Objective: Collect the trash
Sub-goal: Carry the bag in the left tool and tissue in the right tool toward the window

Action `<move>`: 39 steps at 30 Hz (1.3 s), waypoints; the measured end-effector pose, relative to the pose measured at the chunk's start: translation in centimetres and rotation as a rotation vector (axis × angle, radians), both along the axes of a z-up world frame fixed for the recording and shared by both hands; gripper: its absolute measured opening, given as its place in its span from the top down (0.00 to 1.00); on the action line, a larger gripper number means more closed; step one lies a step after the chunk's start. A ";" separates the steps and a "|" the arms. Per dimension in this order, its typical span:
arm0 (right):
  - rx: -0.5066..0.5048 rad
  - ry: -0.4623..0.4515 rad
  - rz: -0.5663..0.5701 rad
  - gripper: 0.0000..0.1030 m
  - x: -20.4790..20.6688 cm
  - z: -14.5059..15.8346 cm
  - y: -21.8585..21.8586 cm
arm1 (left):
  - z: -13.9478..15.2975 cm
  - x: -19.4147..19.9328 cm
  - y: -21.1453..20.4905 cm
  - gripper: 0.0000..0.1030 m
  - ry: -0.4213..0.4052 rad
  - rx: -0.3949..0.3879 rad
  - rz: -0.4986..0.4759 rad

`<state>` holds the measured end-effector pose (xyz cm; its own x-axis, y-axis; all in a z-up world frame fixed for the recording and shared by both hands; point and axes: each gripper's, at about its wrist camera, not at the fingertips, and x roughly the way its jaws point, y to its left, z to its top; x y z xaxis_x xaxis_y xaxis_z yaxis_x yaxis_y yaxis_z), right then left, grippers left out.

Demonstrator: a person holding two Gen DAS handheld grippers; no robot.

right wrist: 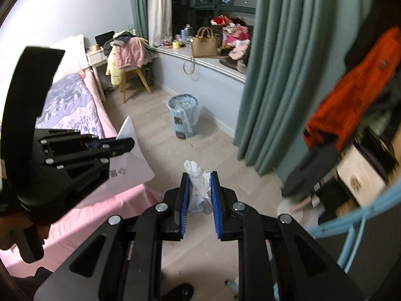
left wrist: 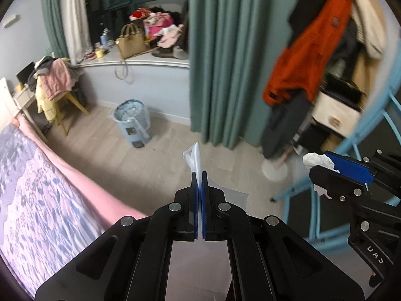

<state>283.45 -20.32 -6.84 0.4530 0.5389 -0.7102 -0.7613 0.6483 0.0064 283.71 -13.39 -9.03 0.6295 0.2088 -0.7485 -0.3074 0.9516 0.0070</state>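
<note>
My left gripper [left wrist: 200, 175] is shut on a flat white plastic bag [left wrist: 194, 158], held above the floor; the bag hangs below it and also shows in the right wrist view [right wrist: 130, 150]. My right gripper [right wrist: 199, 176] is shut on a crumpled white tissue wad [right wrist: 199, 190], which also shows in the left wrist view [left wrist: 317, 163] at the right. A light blue trash bin [left wrist: 132, 123] with a plastic liner stands on the floor under the window sill, ahead of both grippers; it also shows in the right wrist view [right wrist: 184, 115].
A bed with a pink sheet [left wrist: 50, 188] is on the left. Green curtains [left wrist: 225, 62] hang ahead. A clothes rack with an orange jacket [left wrist: 313, 50] and a blue metal frame [left wrist: 351, 145] are on the right. A chair piled with clothes [left wrist: 55, 87] stands beside the bin.
</note>
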 end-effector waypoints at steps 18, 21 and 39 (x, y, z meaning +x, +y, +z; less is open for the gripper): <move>0.015 -0.030 0.161 0.83 24.5 0.8 18.8 | 1.0 24.1 20.7 1.00 -0.028 0.023 0.170; 0.007 -0.023 0.213 0.83 28.4 0.4 21.9 | 0.6 27.1 23.6 0.99 -0.020 0.011 0.223; -0.002 0.046 0.570 0.83 45.2 -1.1 38.7 | -0.4 42.0 37.7 1.00 0.021 0.004 0.523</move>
